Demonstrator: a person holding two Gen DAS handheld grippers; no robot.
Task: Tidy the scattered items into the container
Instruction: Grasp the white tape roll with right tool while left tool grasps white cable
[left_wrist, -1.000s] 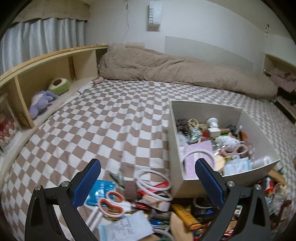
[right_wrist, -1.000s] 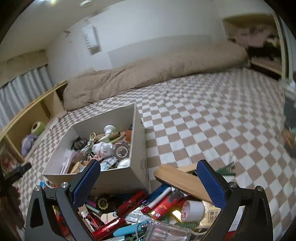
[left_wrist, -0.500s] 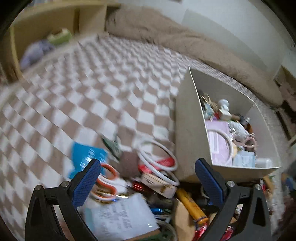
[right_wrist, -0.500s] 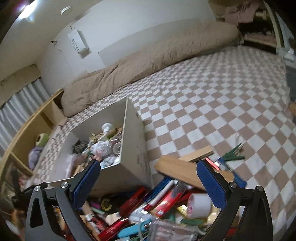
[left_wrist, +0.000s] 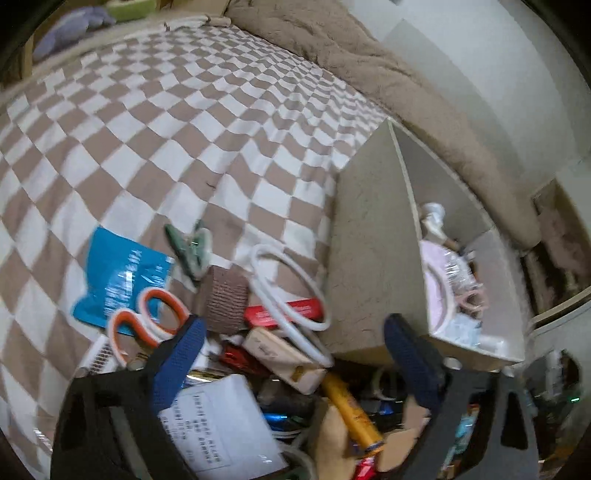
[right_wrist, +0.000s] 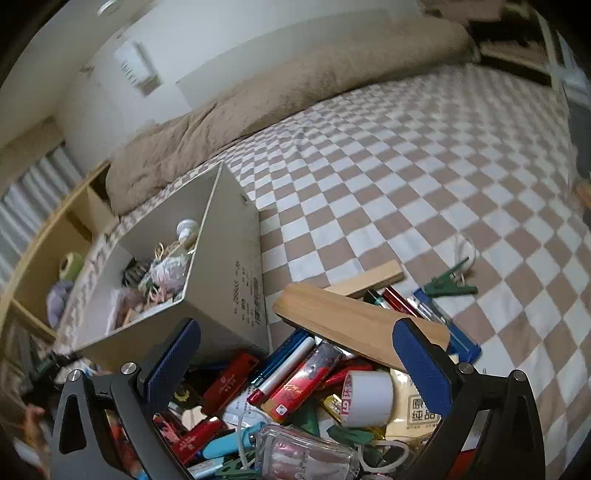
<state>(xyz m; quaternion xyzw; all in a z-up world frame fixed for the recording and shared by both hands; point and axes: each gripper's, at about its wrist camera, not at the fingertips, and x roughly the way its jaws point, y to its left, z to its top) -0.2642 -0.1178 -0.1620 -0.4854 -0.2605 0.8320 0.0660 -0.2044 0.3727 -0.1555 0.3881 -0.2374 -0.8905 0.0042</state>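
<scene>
Both cameras have dipped toward the clutter since the earlier frames, and the left gripper (left_wrist: 291, 373) has rolled, its blue-padded jaws now closing with nothing pressed between them yet. Beneath its gap lie a small cream cardboard box (left_wrist: 284, 358) and a yellow tube (left_wrist: 351, 410), both just in front of the grey open-topped storage container (left_wrist: 373, 266). The right gripper (right_wrist: 299, 365) hangs spread and empty over red pens (right_wrist: 229, 384) and a white tape roll (right_wrist: 367, 397), also in front of the container (right_wrist: 236, 280).

The cream box looks light and stiff, so I judge it best pinched across its short sides. A white looped cable (left_wrist: 291, 291) resting on it is soft and may drag along. Left of the container, orange-handled scissors (left_wrist: 147, 325) and a brown bandage roll (left_wrist: 223, 302) wait; a long wooden block (right_wrist: 354, 328) to its right seems heavier.

Blur smears the left view, and lower pile layers are hidden.
</scene>
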